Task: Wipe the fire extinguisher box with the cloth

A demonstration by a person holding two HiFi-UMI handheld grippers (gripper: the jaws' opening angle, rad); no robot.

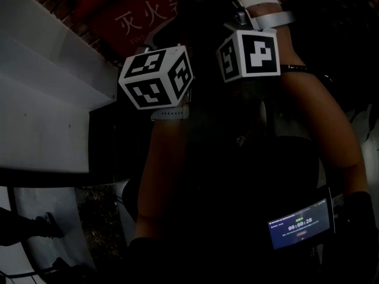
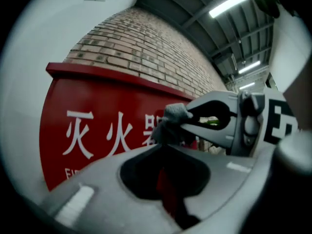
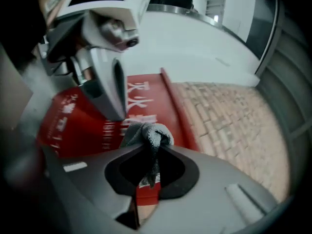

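The red fire extinguisher box (image 2: 97, 130), with white characters on its front, fills the left gripper view; it is also behind the jaws in the right gripper view (image 3: 83, 126) and dim at the top of the head view (image 1: 142, 22). A grey cloth (image 3: 148, 133) is bunched at the tips of my right gripper (image 3: 146, 143), which is shut on it, a strand hanging between the jaws. My left gripper (image 2: 163, 143) is shut, its tips right at the lower edge of the cloth (image 2: 173, 121). Both marker cubes (image 1: 157, 77) sit close together in front of the box.
A brick wall (image 2: 141, 43) rises above and beside the box. A white ledge (image 1: 47, 99) juts out at the left of the head view. A small lit screen (image 1: 299, 223) is strapped to the person's right forearm. The head view is very dark.
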